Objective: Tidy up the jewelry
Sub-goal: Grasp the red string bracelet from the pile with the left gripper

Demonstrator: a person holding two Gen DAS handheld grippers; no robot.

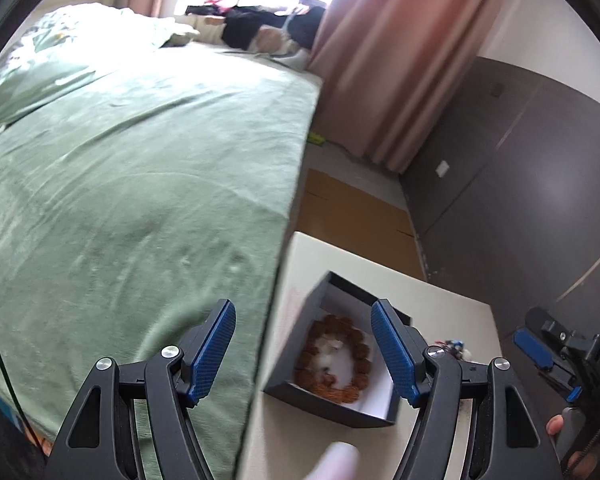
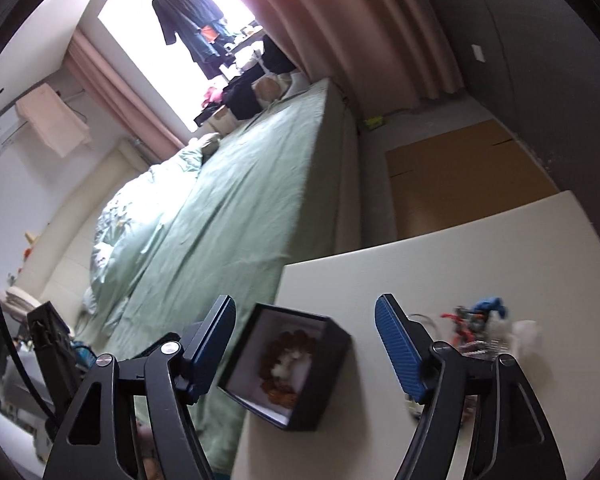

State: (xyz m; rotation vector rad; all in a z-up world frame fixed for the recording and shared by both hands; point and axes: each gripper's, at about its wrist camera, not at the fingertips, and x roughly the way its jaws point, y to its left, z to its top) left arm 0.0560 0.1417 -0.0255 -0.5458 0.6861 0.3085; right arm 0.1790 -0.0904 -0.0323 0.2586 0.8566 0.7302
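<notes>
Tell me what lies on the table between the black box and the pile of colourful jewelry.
Nothing: in the right wrist view, the stretch of table between the black box and the jewelry pile is bare where visible, though the right gripper's finger hides part.

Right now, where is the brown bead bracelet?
The brown bead bracelet lies inside the open black box on the pale table, beside the green bed.

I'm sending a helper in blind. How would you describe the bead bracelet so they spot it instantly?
Beside the green bed stands a pale table. Near its bed-side edge sits an open black box with a white lining. The bracelet, a ring of brown beads, lies inside, unlike the loose colourful trinkets further along.
</notes>
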